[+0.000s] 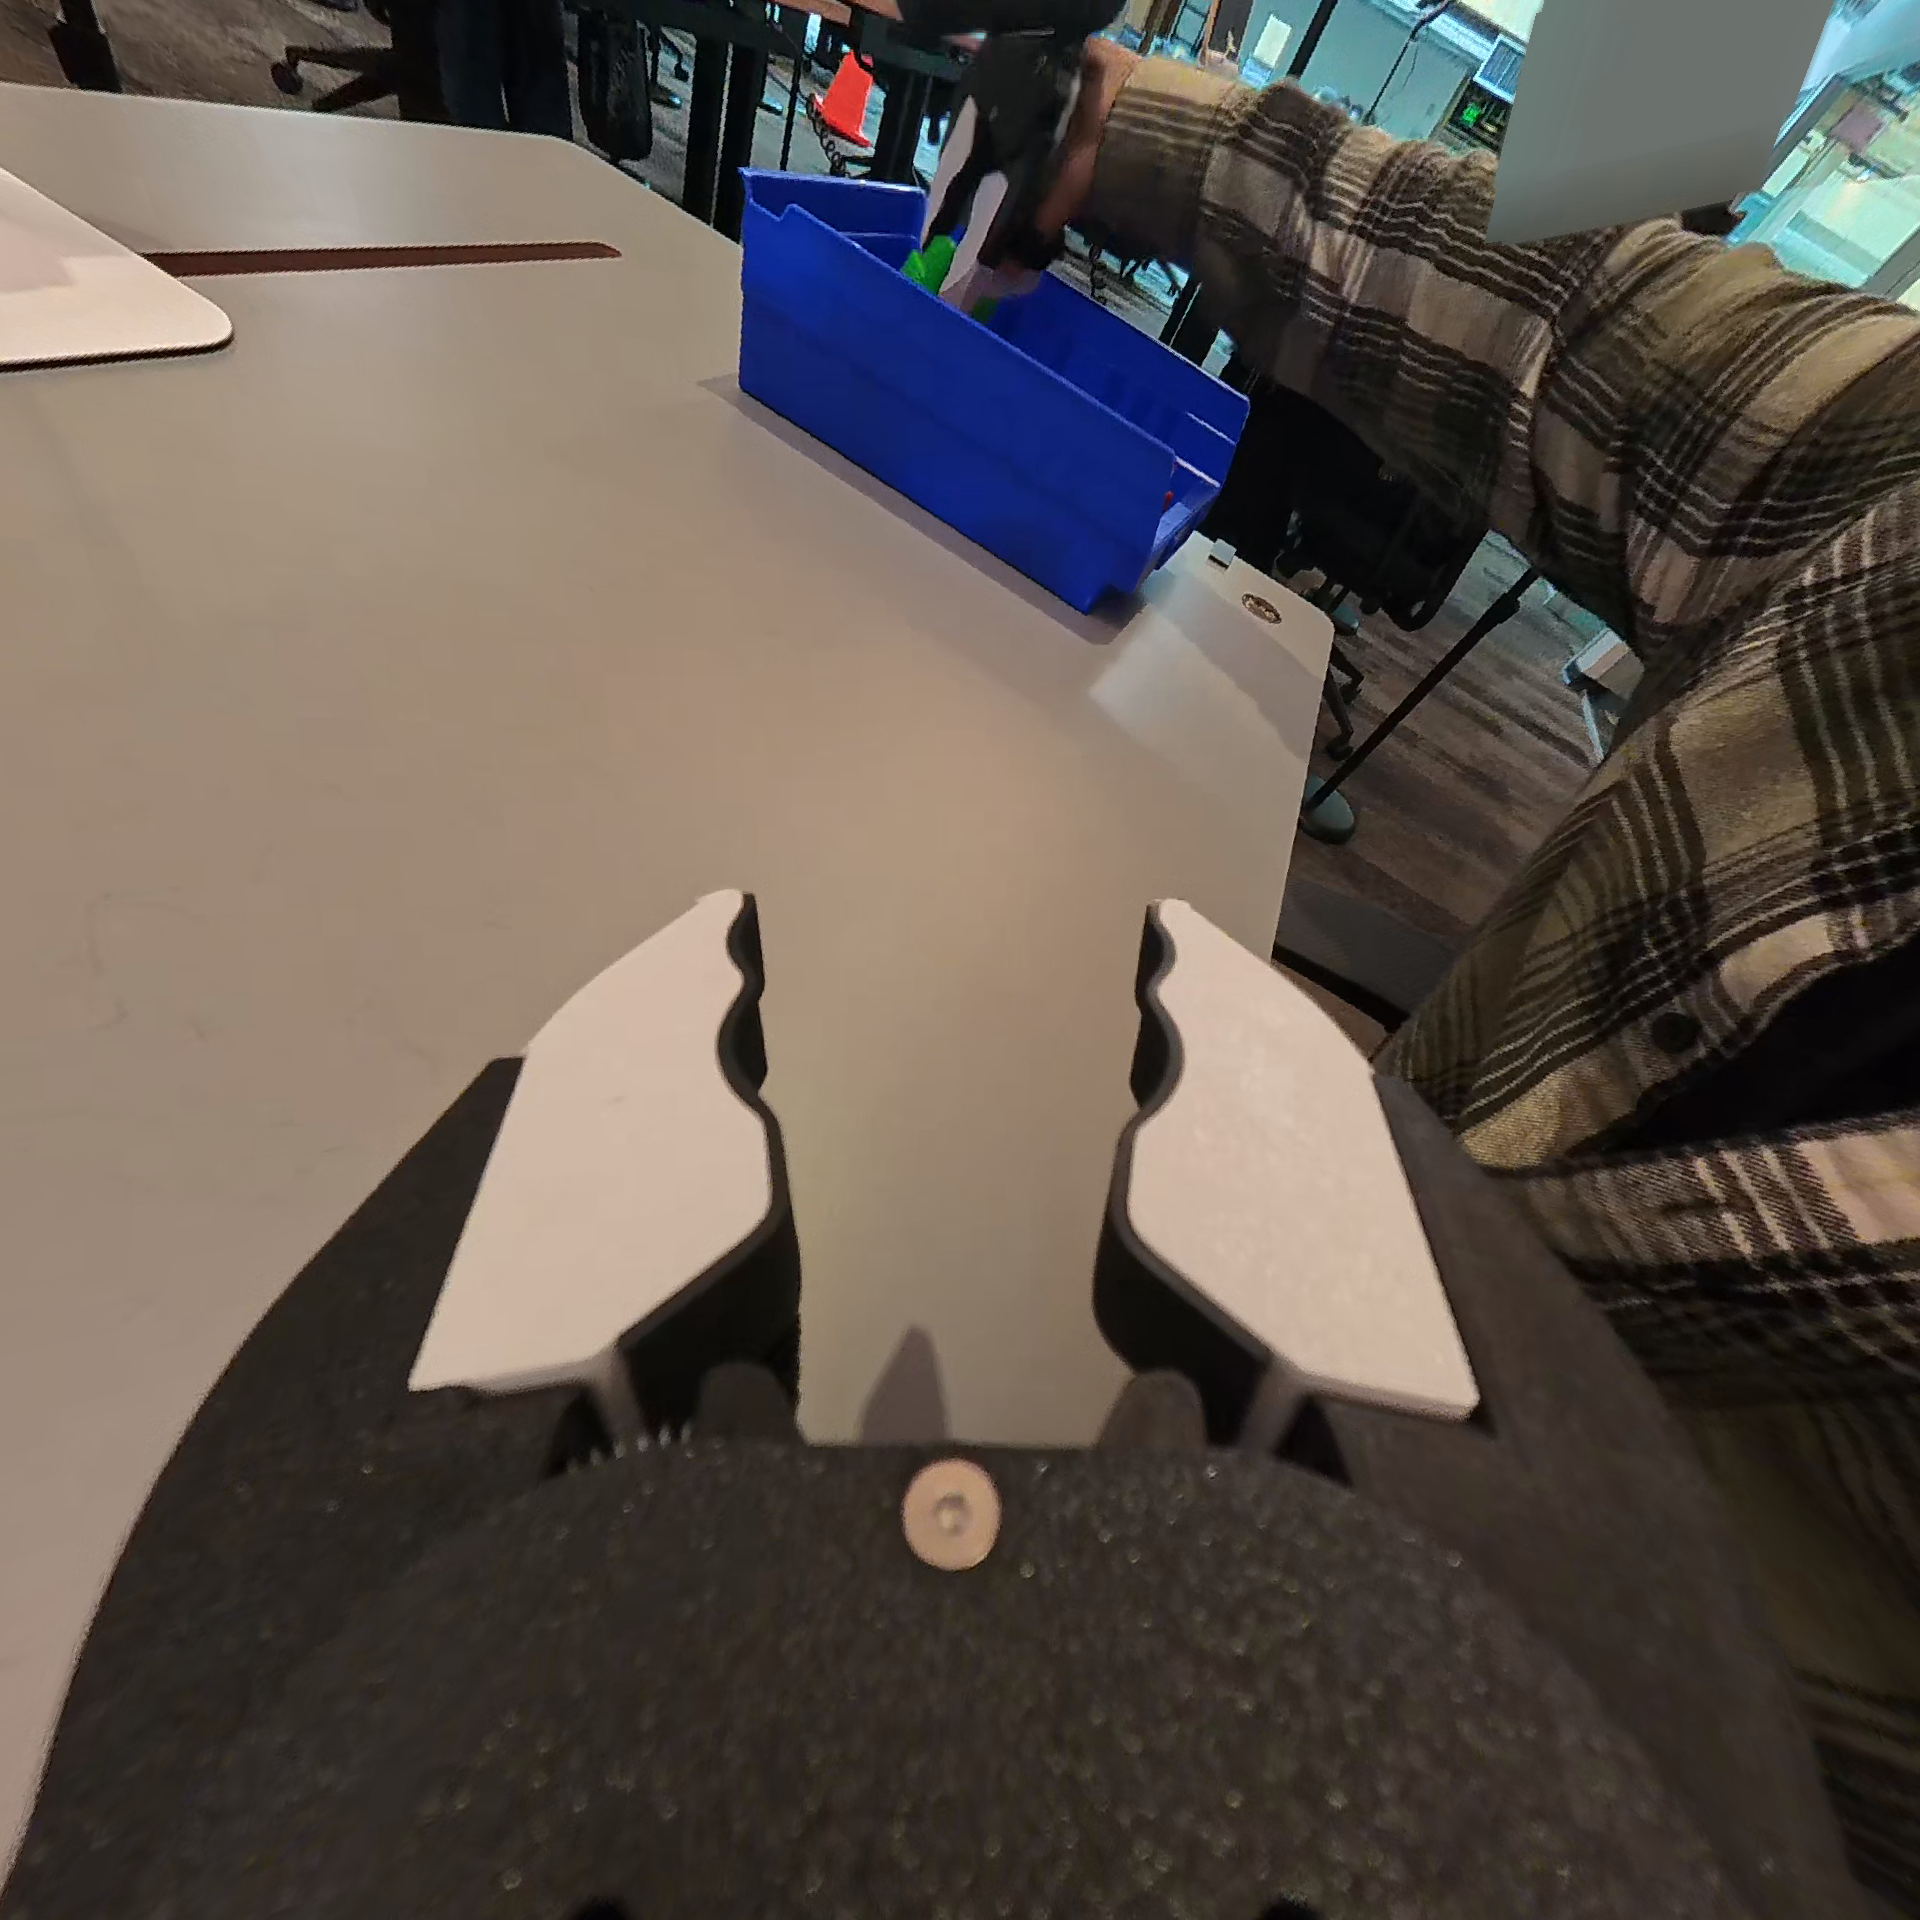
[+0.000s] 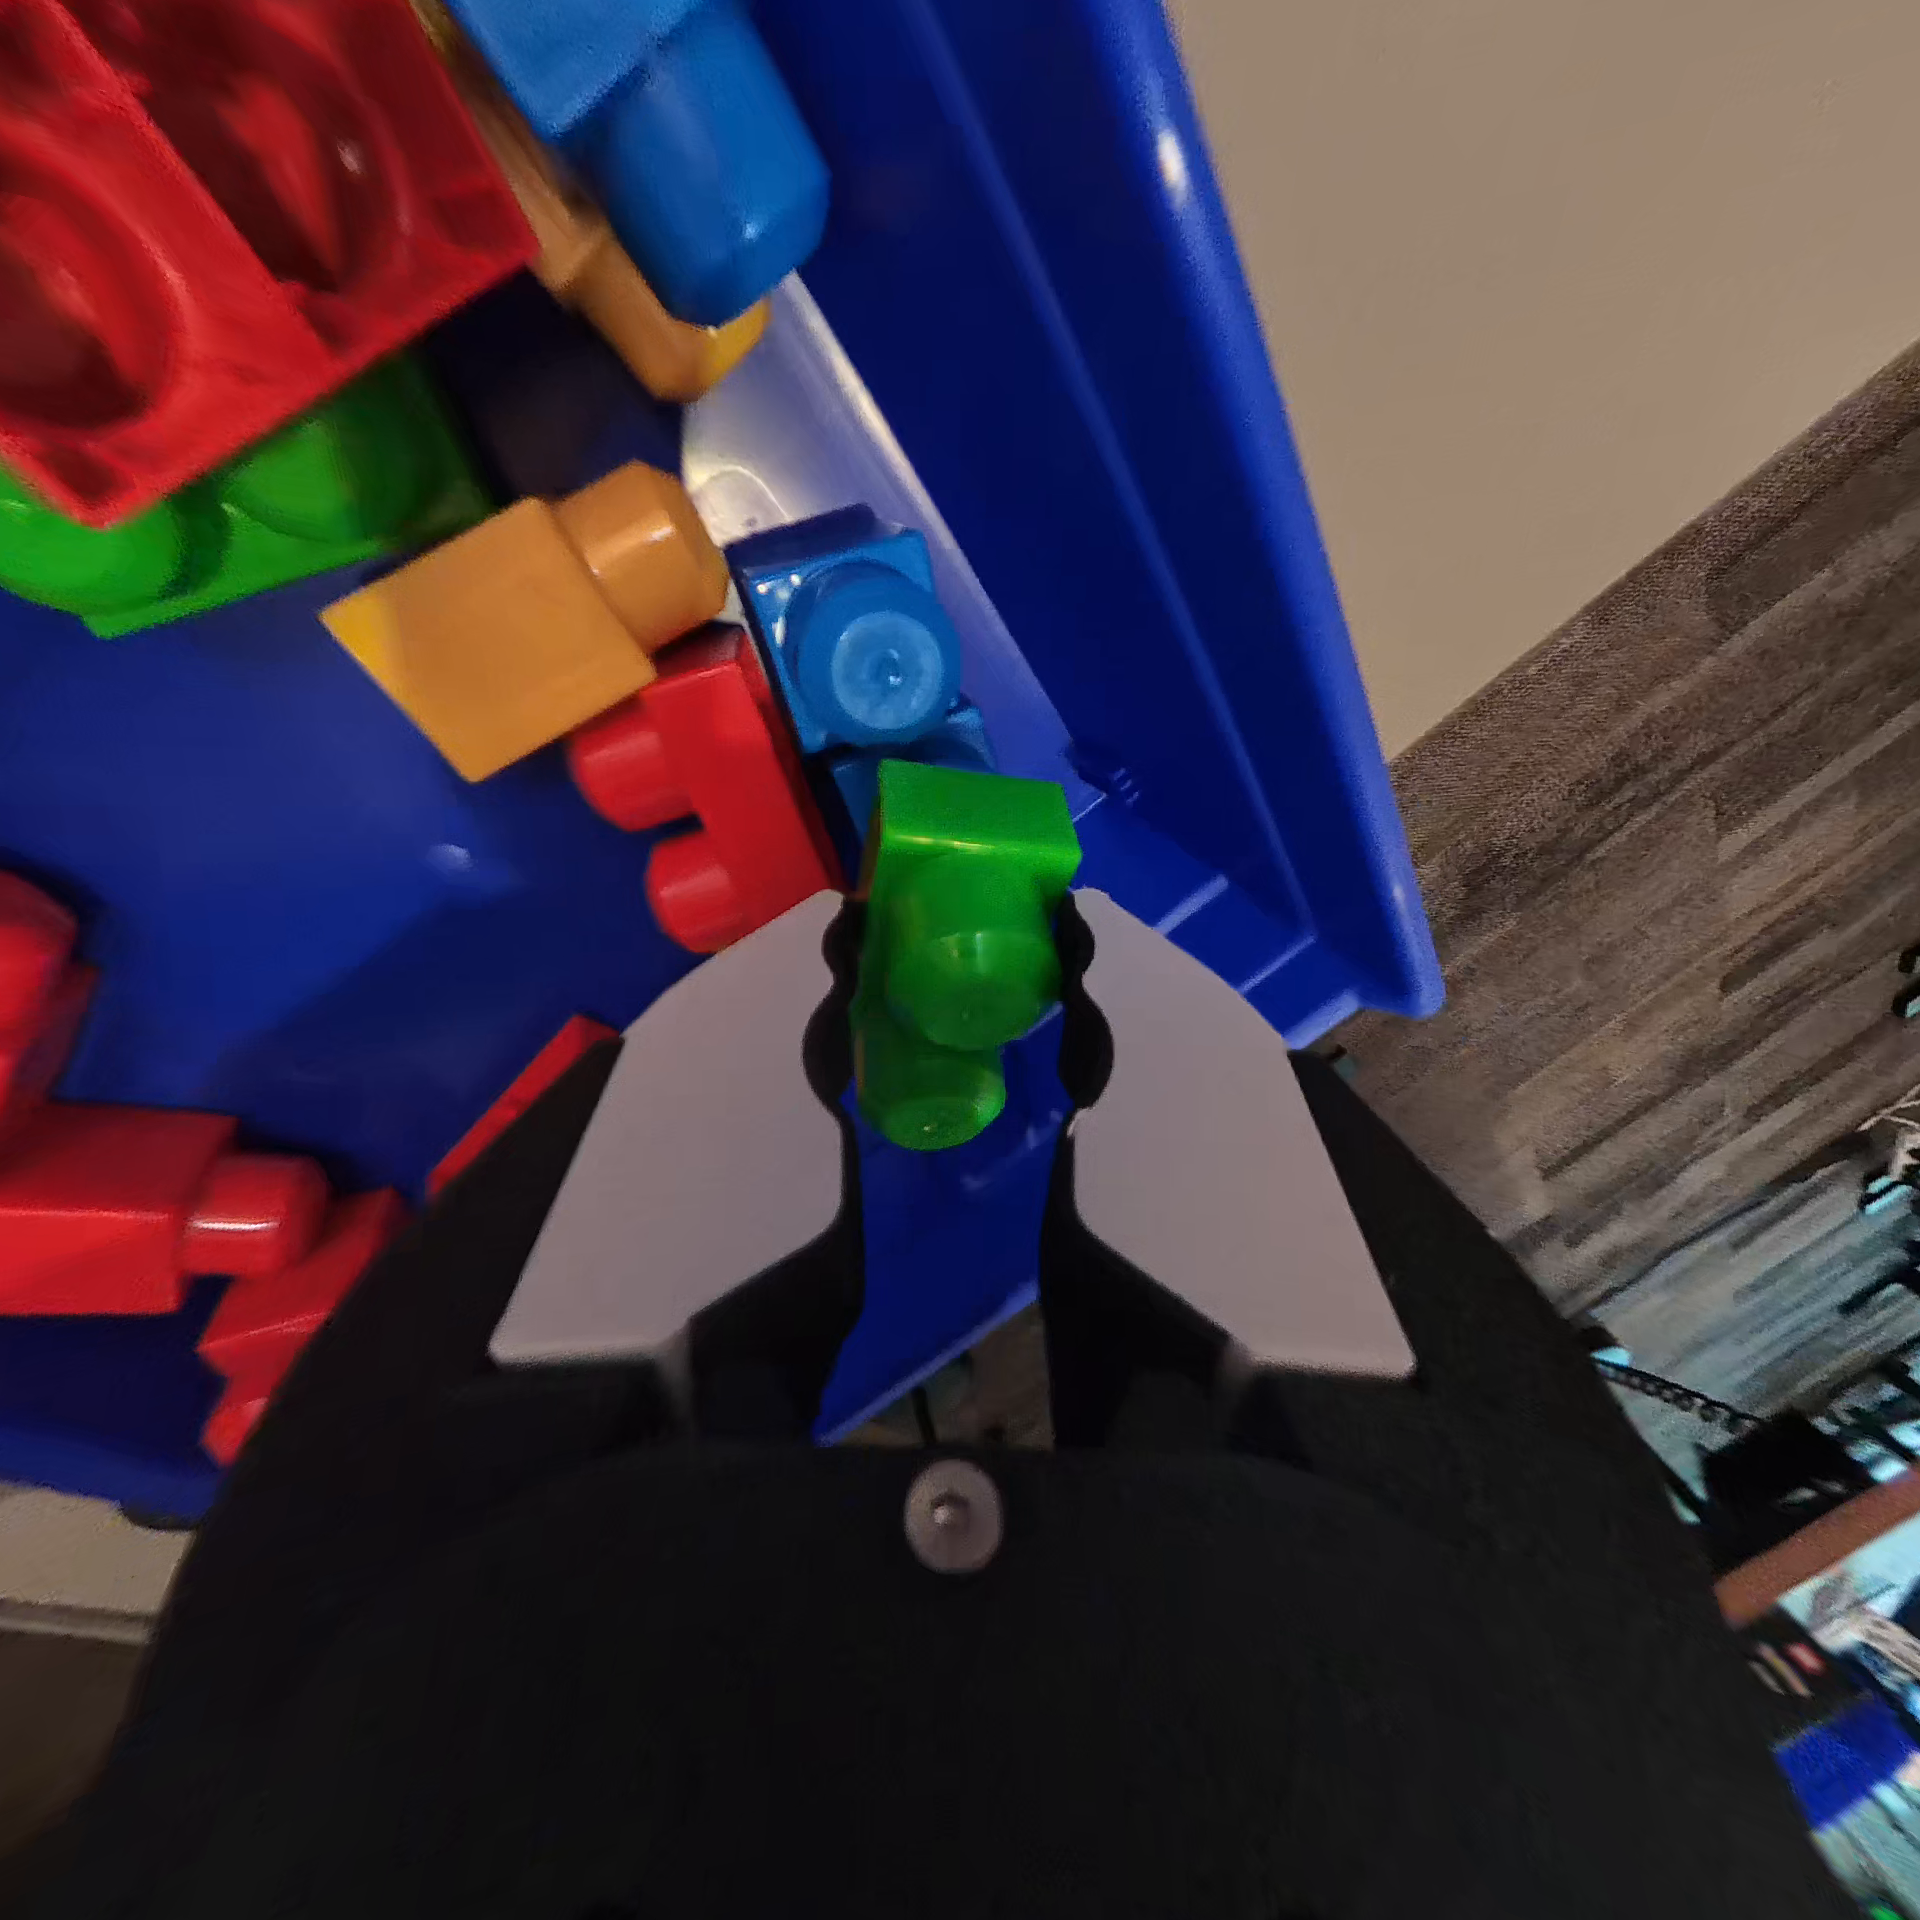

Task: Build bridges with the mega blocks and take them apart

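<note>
My right gripper (image 2: 956, 935) is shut on a small green block (image 2: 961, 925) and holds it over the blue bin (image 2: 1122, 416). In the bin lie several mega blocks: a big red one (image 2: 208, 208), a green one (image 2: 312, 499), an orange one (image 2: 499, 634), a small red one (image 2: 717, 790) and blue ones (image 2: 862, 634). In the left wrist view the right gripper (image 1: 987, 223) reaches into the blue bin (image 1: 966, 416) with the green block (image 1: 930, 260). My left gripper (image 1: 945, 914) is open and empty above the grey table (image 1: 416, 675).
A person's plaid sleeve (image 1: 1558, 364) crosses the right side. A white board (image 1: 94, 301) lies at the table's far left, with a dark slot (image 1: 384, 255) behind it. The table's right edge (image 1: 1299, 810) is near. Chairs and an orange cone (image 1: 847, 99) stand beyond.
</note>
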`<state>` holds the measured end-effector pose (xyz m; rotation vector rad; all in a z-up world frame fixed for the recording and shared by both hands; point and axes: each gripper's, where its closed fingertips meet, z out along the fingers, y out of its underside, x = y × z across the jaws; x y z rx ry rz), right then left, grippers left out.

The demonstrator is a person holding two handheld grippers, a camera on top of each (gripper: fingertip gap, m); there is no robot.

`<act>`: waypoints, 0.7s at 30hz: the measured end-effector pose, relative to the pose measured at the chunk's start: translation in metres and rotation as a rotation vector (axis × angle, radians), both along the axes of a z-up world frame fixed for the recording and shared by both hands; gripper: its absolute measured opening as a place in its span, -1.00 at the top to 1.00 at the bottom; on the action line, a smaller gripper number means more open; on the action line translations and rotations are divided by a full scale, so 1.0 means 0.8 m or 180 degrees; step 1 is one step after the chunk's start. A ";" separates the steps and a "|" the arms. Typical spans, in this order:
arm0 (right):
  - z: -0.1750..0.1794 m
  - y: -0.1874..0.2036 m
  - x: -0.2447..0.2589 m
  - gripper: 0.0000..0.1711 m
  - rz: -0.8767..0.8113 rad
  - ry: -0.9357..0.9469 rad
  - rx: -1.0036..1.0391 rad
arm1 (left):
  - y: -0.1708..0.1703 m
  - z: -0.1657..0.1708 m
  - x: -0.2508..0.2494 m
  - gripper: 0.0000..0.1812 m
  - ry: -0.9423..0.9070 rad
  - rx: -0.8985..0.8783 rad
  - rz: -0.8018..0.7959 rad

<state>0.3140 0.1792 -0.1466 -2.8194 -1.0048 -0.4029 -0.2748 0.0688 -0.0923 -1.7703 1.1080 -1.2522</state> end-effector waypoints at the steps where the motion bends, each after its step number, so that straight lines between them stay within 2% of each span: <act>1: 0.010 -0.002 -0.004 0.58 -0.0039 0.0032 0.0059 | 0.002 0.000 0.001 0.24 -0.0015 0.0000 0.0005; 4: 0.050 -0.009 -0.032 0.58 -0.0066 0.0141 0.0269 | 0.010 0.000 0.010 0.24 -0.0061 -0.0017 -0.0019; 7: 0.097 -0.016 -0.093 0.59 0.0026 0.0371 0.0528 | 0.022 0.002 0.031 0.23 -0.0098 0.0012 -0.0099; 13: 0.168 -0.030 -0.325 0.59 0.0728 0.1620 0.1040 | 0.048 0.022 0.091 0.17 -0.0380 -0.0095 -0.0332; 17: 0.181 -0.050 -0.475 0.59 0.1213 0.2720 0.1132 | 0.054 0.035 0.119 0.17 -0.0631 -0.0258 -0.0457; 21: 0.174 -0.064 -0.567 0.59 0.1393 0.3479 0.1025 | 0.052 0.040 0.124 0.17 -0.0818 -0.0476 -0.0516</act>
